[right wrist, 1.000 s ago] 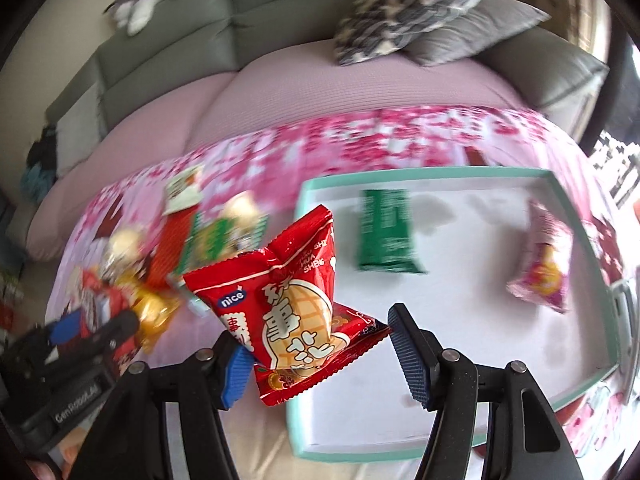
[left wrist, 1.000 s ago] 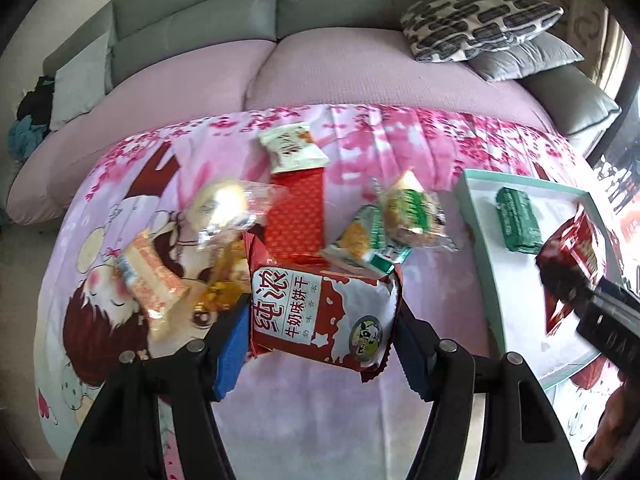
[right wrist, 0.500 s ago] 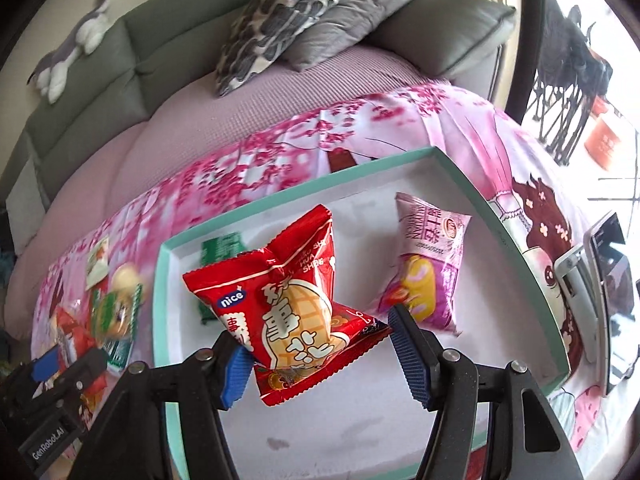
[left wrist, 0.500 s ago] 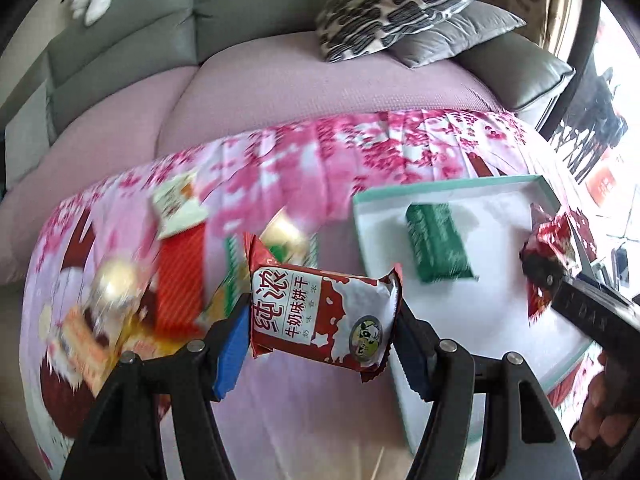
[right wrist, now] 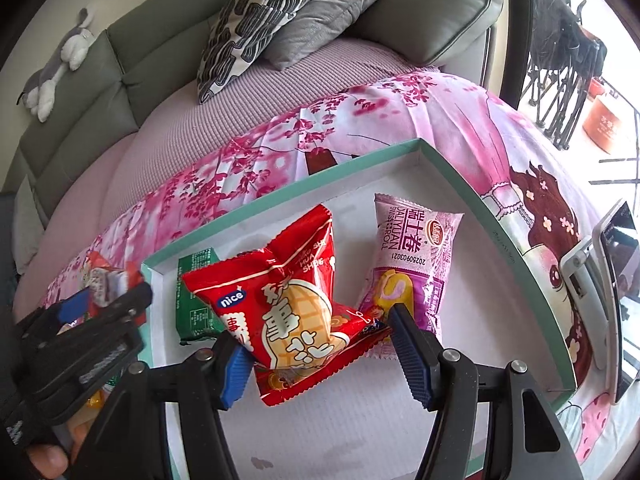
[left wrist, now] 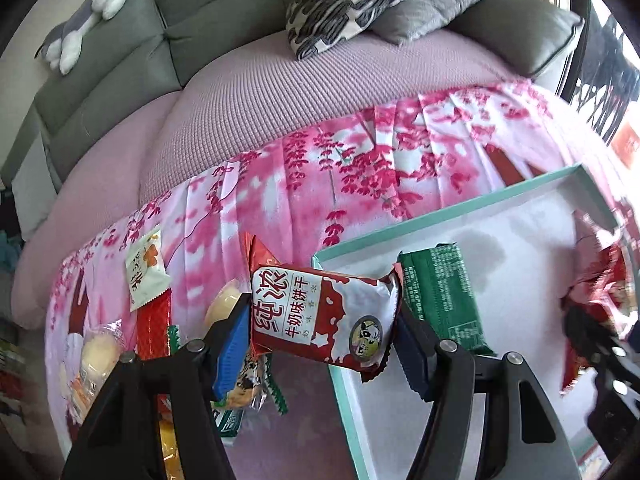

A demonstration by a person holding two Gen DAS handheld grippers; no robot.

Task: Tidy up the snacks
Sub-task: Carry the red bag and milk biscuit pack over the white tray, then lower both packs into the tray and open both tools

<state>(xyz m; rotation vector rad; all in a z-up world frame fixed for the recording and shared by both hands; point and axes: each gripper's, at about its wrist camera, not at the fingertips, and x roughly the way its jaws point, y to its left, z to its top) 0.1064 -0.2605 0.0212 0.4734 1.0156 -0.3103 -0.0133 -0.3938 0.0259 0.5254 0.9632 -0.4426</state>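
Note:
My left gripper [left wrist: 320, 332] is shut on a red-and-white milk biscuit packet [left wrist: 320, 318], held above the left edge of the teal-rimmed white tray [left wrist: 460, 210]. My right gripper [right wrist: 320, 344] is shut on a red "nice" snack bag [right wrist: 288, 304], held over the tray [right wrist: 280, 196]. A green packet [left wrist: 440, 300] lies in the tray, also showing in the right wrist view [right wrist: 192, 308]. A pink Swiss roll packet [right wrist: 412, 264] lies in the tray to the right. The left gripper shows in the right wrist view [right wrist: 92, 312].
Several loose snacks [left wrist: 148, 308] lie on the pink floral cloth [left wrist: 360, 160] left of the tray. A sofa with cushions [left wrist: 360, 4] and a plush toy [left wrist: 80, 16] is behind. A phone on a stand [right wrist: 612, 280] is right of the tray.
Both grippers have moved right with their packets. The left one now reaches the tray's left edge; the right one is further over the tray, near the pink packet.

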